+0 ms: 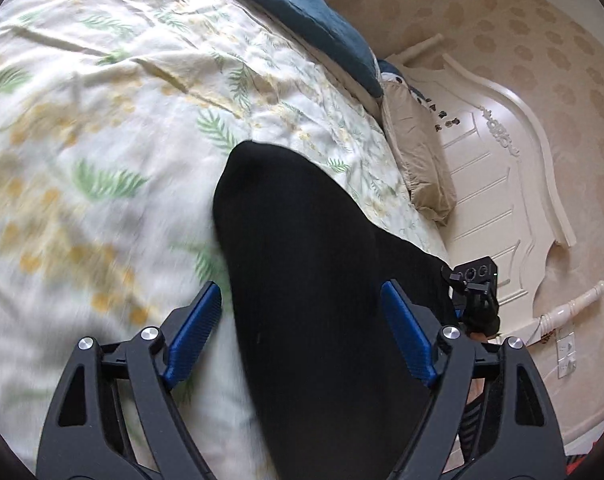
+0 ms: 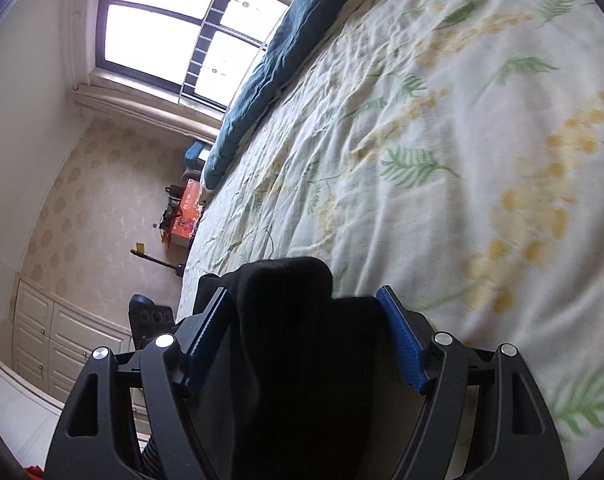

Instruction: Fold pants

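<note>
Black pants (image 1: 314,280) lie on a bed covered by a cream quilt (image 1: 113,128) printed with green fronds and yellow blossoms. In the left wrist view the dark fabric fills the lower middle and tapers toward 12 o'clock, passing between the blue pads of the left hand-held gripper (image 1: 302,300), whose jaws stand wide apart and released, the pads clear of the cloth. At 3 o'clock the other gripper peeks past the fabric's edge, in front of a white carved headboard (image 1: 502,184); a tan pillow (image 1: 422,160) sits at 2 o'clock and a dark blue blanket (image 1: 302,12) at 12 o'clock. In the right wrist view a bunched fold of the pants sits between the pads of the right hand-held gripper (image 2: 306,300), also spread open and not clamping. A bright window (image 2: 173,28) shows at 11 o'clock.
</note>
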`<state>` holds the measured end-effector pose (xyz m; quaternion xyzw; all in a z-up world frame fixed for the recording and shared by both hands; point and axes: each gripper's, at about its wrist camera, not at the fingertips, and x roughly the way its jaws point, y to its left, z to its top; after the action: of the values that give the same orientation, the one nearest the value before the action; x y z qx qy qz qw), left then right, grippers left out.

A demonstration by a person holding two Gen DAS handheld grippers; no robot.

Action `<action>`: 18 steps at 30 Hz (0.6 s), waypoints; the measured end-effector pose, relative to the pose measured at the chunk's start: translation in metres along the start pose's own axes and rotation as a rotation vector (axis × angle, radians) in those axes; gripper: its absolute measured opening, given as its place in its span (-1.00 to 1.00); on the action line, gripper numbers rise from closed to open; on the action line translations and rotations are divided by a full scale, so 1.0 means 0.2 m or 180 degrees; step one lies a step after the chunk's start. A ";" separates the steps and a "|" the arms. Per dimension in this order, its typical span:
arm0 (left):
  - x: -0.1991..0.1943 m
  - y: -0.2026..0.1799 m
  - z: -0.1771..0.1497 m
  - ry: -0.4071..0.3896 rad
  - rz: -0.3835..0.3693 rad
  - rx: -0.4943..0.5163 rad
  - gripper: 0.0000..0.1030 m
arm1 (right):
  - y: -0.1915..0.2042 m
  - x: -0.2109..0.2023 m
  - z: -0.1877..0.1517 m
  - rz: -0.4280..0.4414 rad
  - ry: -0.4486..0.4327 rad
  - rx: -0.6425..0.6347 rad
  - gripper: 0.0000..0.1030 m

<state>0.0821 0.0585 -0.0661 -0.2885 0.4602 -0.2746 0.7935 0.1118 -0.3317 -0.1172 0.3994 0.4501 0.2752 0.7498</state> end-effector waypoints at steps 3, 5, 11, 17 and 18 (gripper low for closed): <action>0.05 -0.01 0.04 0.0079 0.0067 0.0057 0.26 | 0.00 0.03 -0.01 -0.0114 0.0065 -0.0076 0.00; 0.09 0.00 0.05 0.0185 0.0156 0.0074 -0.10 | -0.01 0.03 -0.01 -0.0160 0.0085 -0.0090 -0.13; 0.05 0.01 0.03 0.0057 0.0113 0.0101 -0.52 | 0.03 -0.01 -0.03 -0.0022 -0.0028 -0.0102 -0.32; 0.01 -0.05 0.11 -0.0053 0.0206 0.0223 -0.58 | 0.11 0.00 0.04 0.0061 -0.0124 -0.0193 -0.39; 0.01 -0.06 0.14 -0.0083 0.0226 0.0245 -0.58 | 0.12 0.01 0.07 0.0076 -0.0146 -0.0215 -0.39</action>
<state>0.1048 0.0554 -0.0473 -0.2448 0.4488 -0.2600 0.8192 0.1232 -0.3223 -0.0935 0.3854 0.4184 0.2899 0.7696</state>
